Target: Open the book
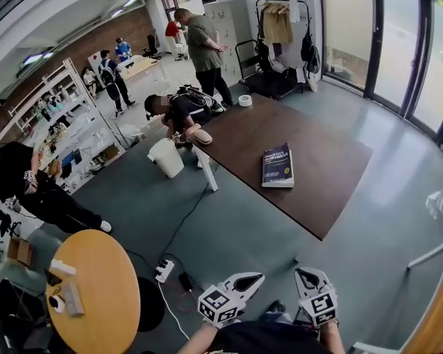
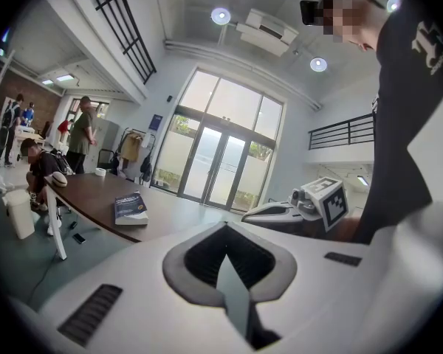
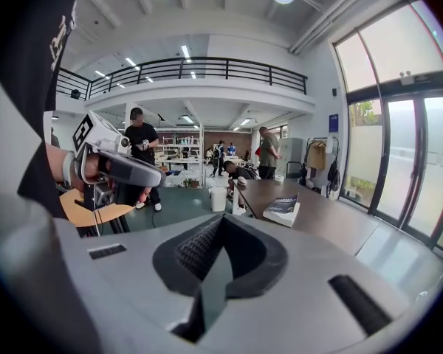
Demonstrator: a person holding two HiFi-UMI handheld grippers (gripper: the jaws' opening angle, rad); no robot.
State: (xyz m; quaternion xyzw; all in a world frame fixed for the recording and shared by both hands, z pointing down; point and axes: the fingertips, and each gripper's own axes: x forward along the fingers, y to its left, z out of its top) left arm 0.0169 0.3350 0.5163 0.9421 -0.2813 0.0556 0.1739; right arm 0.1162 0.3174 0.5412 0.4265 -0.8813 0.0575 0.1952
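Plainly closed, the book (image 1: pixel 277 165) lies flat on the dark brown table (image 1: pixel 332 135), near the middle of the head view and close to the table's left edge. Its cover is dark blue with pale lettering that is too small to read, and a white block of pages shows along its lower edge.

Only the head view gives the whole cover from above, together with the table's outline. It also shows both tools at the bottom of the frame, well apart from the book: the left gripper (image 1: pixel 245 280) and the right gripper (image 1: pixel 308 275).

The left gripper view sees the book from low down at centre left, where its thickness and pale page block show. That view also catches the right gripper at its right side. The right gripper view has the book right of centre, seen edge-on, with the left gripper at the left of the frame.

Each gripper's own view shows its jaws pressed together with nothing between them.

In the head view the book's long axis runs nearly up and down the frame, tilted slightly. The lettering sits toward the upper end.
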